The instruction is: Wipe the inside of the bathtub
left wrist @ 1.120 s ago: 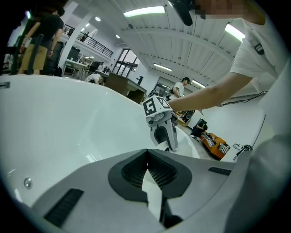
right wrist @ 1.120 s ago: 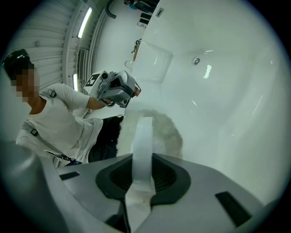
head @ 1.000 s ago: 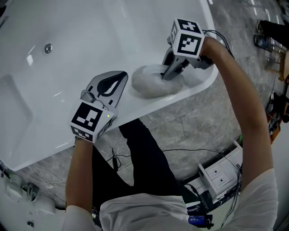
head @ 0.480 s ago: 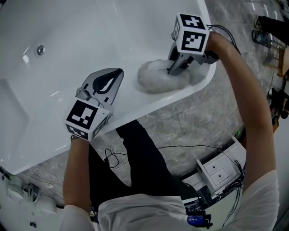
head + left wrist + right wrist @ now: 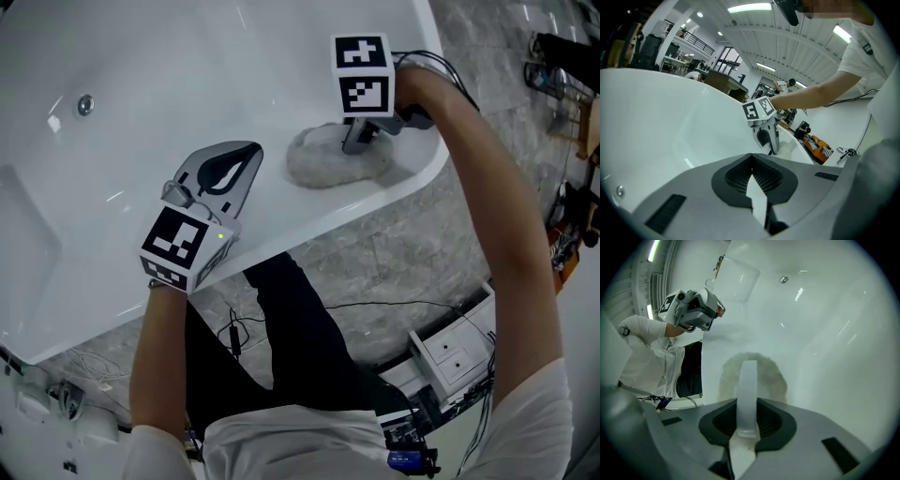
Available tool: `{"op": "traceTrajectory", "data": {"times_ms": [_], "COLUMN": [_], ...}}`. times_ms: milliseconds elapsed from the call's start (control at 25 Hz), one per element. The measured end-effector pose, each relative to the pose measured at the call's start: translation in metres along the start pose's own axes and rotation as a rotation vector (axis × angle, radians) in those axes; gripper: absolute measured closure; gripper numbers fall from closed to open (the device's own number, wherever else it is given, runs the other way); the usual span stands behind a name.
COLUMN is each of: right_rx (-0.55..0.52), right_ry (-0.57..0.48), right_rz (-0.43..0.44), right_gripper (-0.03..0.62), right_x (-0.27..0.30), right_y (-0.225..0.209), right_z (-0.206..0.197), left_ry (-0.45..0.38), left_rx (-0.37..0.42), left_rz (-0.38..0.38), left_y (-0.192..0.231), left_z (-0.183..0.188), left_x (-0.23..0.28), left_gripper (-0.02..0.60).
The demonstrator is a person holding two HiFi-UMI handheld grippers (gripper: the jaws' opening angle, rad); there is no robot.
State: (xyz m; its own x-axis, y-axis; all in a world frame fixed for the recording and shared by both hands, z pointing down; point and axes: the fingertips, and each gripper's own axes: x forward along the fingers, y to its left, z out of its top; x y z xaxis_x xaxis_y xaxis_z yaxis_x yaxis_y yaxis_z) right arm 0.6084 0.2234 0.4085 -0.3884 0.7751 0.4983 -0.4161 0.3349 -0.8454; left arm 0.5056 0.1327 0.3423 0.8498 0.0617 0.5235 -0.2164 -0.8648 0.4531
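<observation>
The white bathtub (image 5: 141, 56) fills the upper left of the head view. A fluffy pale grey cloth (image 5: 323, 164) lies on its curved near rim, at the right end. My right gripper (image 5: 356, 142) points down into the cloth, jaws shut on it. In the right gripper view the shut gripper (image 5: 749, 363) has the cloth (image 5: 773, 376) bulging round its tip. My left gripper (image 5: 242, 159) lies flat on the rim to the left of the cloth, shut and holding nothing. From the left gripper view (image 5: 751, 164) the right gripper (image 5: 773, 150) stands ahead.
A round metal fitting (image 5: 85, 104) sits on the tub's inner wall at far left. Below the rim are grey stone floor (image 5: 412, 253), the person's dark trousers (image 5: 300, 328), loose cables, and a white drawer unit (image 5: 455, 361) at lower right.
The right gripper has swung left and turned its marker cube, staying down in the cloth. The cloth has shifted a little along the rim. The left gripper has hardly moved.
</observation>
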Motion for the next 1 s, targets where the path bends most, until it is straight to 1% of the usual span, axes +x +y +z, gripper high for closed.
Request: {"op": "traceTrajectory", "data": {"times_ms": [120,360,600,720,840,1000], "right_rx": [0.017,0.076,0.123,0.138,0.131,0.082], "right_ry": [0.019,0.016,-0.017,-0.04,-0.055,-0.058], "right_rz": [-0.028,-0.07,-0.083,-0.095,-0.103,-0.096], "right_gripper": [0.5,0.5,0.5,0.5,0.5,0.5], "right_x": [0.004,0.012,0.024,0.03,0.034,0.039], "right_y": [-0.008,-0.025,-0.043,-0.05,-0.054,-0.053], "right_z": [0.008,0.018,0.037,0.05,0.059,0.072], "left_ry": [0.002,0.01,0.036,0.049,0.054,0.057], "left_rx": [0.001,-0.007,-0.018,-0.022,-0.031,-0.041], "left_rz": [0.002,0.017,0.084,0.103,0.112,0.116], "left_y": [0.004,0.012,0.032,0.044,0.052,0.059], "left_z": [-0.005,-0.015,-0.026,-0.034,-0.037,-0.042], "left_x": [-0.004,-0.015,-0.028,-0.037,-0.045,-0.054], "left_gripper": [0.569,0.569,0.569,0.569,0.569,0.569]}}
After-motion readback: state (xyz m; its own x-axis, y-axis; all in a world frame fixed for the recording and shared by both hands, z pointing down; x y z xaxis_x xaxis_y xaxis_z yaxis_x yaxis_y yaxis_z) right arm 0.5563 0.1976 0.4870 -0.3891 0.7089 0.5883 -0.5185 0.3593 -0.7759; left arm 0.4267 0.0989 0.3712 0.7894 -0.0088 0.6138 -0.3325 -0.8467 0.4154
